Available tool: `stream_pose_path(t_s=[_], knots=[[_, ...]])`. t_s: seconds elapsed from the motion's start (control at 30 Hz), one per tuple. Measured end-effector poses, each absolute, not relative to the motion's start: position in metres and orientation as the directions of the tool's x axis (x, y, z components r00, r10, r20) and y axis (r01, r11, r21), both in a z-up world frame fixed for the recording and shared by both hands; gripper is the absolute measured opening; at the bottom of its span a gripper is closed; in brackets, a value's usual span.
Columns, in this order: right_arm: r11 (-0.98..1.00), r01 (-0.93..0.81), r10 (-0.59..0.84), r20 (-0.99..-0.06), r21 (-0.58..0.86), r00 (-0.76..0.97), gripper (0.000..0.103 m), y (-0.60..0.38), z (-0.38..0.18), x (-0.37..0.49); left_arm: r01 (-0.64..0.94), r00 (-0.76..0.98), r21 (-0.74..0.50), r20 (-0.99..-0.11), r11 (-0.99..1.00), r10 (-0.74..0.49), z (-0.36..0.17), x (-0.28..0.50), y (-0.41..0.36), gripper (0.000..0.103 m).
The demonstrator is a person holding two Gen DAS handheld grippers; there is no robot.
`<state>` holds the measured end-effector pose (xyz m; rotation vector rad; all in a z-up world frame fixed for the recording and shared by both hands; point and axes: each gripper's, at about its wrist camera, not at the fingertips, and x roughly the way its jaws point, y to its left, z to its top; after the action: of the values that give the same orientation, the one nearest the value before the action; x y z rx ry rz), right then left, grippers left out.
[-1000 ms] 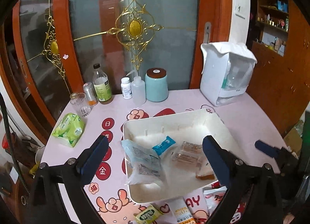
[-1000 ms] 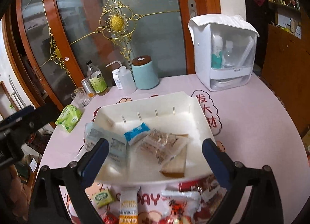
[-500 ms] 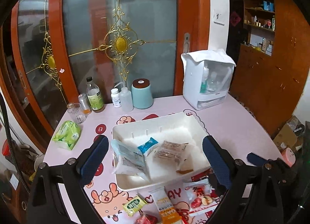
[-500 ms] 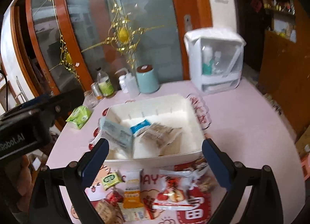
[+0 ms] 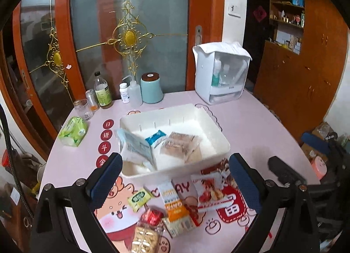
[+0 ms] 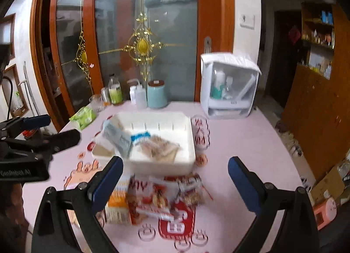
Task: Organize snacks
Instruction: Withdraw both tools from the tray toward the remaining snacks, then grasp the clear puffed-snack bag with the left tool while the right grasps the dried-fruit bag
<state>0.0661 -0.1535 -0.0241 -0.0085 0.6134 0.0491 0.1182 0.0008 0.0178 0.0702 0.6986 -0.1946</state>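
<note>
A white bin (image 5: 221, 143) (image 6: 186, 161) on the pink table holds a pale blue-white packet (image 5: 136, 148), a small blue packet (image 5: 155, 136) and a clear bread packet (image 5: 179, 143). In front of it lie loose snacks: a green packet (image 5: 139, 197), an orange-white bar (image 5: 172, 198), a red-white packet (image 5: 210, 191) (image 6: 153, 198), a red candy (image 5: 152, 216) and a cracker pack (image 5: 145, 238). My left gripper (image 5: 175, 180) hovers open above these snacks. My right gripper (image 6: 175, 183) is open too, held above the snacks, with nothing between its fingers.
At the table's back stand a glass (image 5: 82, 109), a bottle (image 5: 102, 93), a teal canister (image 5: 151, 88) and a white organiser box (image 5: 221, 73). A green tissue pack (image 5: 73, 131) lies at left. Wooden cabinets (image 5: 301, 73) stand at right.
Both grippers have pulled back and up from the bin, so the loose snacks in front of it have come into view. Both stay open and empty.
</note>
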Motion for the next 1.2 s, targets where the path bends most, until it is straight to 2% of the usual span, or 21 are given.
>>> stream_pose_path(t_s=[0.2,0.27,0.33,0.5,0.73,0.93,1.2], knots=[[0.999,-0.011,-0.011,-0.577,-0.035,0.816,0.097,-0.184,-0.040,0.042,0.185,0.725,-0.010,-0.673,0.983,-0.144,0.004,0.097,0.004,0.098],[1.000,-0.014,-0.005,-0.599,-0.028,0.801,0.090,-0.191,-0.047,0.038,0.176,0.712,-0.013,-0.689,0.984,-0.136,-0.004,0.090,0.008,0.098],[1.000,-0.009,-0.007,-0.632,-0.023,0.775,0.088,-0.200,-0.060,0.034,0.167,0.693,-0.012,-0.710,0.986,-0.126,-0.014,0.085,0.012,0.098],[1.000,0.002,-0.016,-0.714,-0.021,0.700,0.088,-0.214,-0.098,0.023,0.163,0.592,-0.034,-0.796,0.986,-0.125,-0.055,0.073,0.019,0.098],[0.998,0.013,0.045,-0.818,0.063,0.573,0.088,-0.220,-0.155,0.008,0.226,0.407,-0.068,-0.900,0.972,-0.158,-0.128,0.053,0.016,0.097],[0.990,0.043,0.101,-0.875,0.137,0.473,0.088,-0.210,-0.202,-0.001,0.285,0.296,-0.068,-0.943,0.956,-0.155,-0.176,0.035,0.002,0.097],[0.997,0.036,0.046,-0.901,0.068,0.431,0.088,-0.183,-0.238,-0.008,0.303,0.195,-0.061,-0.973,0.951,-0.124,-0.222,0.028,-0.008,0.097]])
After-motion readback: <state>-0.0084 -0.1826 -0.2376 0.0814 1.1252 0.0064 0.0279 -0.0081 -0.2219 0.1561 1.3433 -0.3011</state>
